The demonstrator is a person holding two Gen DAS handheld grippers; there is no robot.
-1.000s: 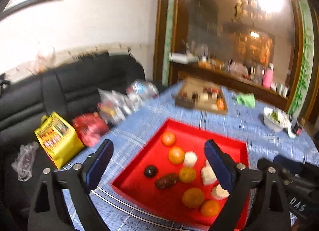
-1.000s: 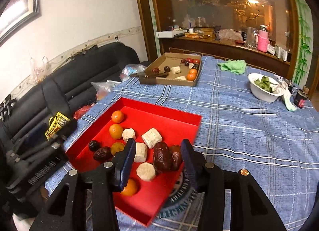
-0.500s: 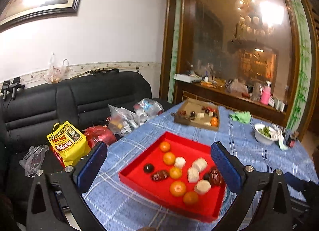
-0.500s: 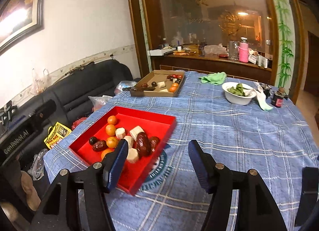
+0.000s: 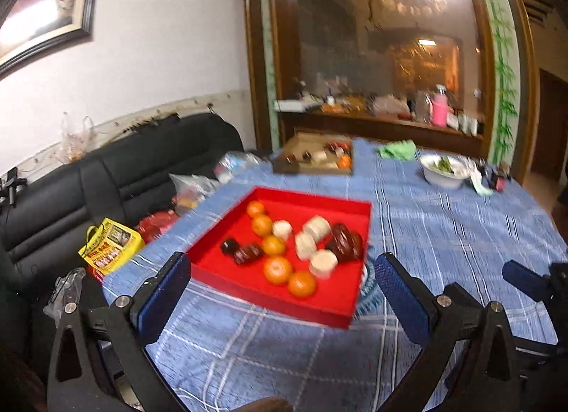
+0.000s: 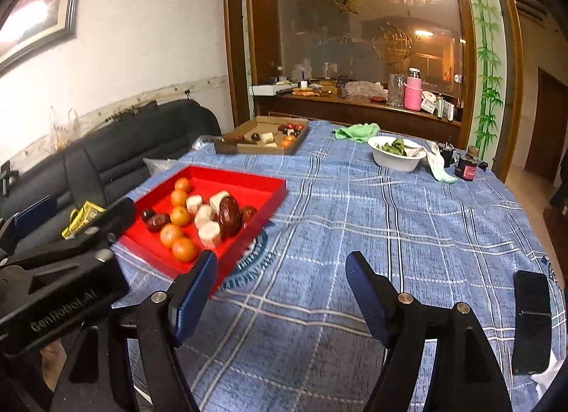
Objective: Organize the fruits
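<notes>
Fruits (image 5: 277, 269) sit loose in the red tray (image 5: 330, 309) on the blue checked tablecloth (image 6: 390, 220): oranges, dark dates and pale cut chunks. More lie in the cardboard box (image 6: 245, 147) at the far edge. I read my left gripper (image 5: 284, 289) as spread wide, with nothing between its fingers. My right gripper (image 6: 282, 291) is opening over bare cloth, just right of the tray, gripping nothing. A white bowl (image 6: 394, 160) stands well apart.

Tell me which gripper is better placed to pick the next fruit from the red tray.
Probably left. The left gripper is open and frames the red tray between its fingers; the right gripper, opening and empty, faces bare tablecloth beside it.
</notes>
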